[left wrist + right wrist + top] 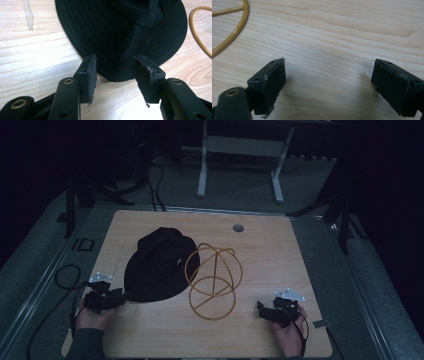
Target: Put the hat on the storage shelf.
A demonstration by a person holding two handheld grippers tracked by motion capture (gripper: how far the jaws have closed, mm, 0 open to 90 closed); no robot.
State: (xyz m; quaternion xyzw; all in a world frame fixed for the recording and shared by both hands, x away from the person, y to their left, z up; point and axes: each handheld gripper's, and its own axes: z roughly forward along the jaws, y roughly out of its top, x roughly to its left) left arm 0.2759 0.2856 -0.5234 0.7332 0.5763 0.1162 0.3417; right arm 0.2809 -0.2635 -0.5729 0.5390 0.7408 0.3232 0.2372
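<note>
A black brimmed hat (160,265) lies flat on the wooden table (280,255), left of centre. Beside it on the right stands a yellow wire frame (214,282) of joined rings, its base ring on the table. My left gripper (119,296) sits at the hat's near-left brim. In the left gripper view its jaws (116,60) stand open on either side of the brim edge of the hat (120,30), and the pads do not press it. My right gripper (261,308) rests at the front right, open (328,62) over bare wood, with the wire frame (237,30) off to its left.
A round cable hole (238,227) sits near the table's far edge. A black cable loop (67,276) lies on the floor mat to the left. A white metal frame (240,150) stands beyond the table. Dark stands flank both sides.
</note>
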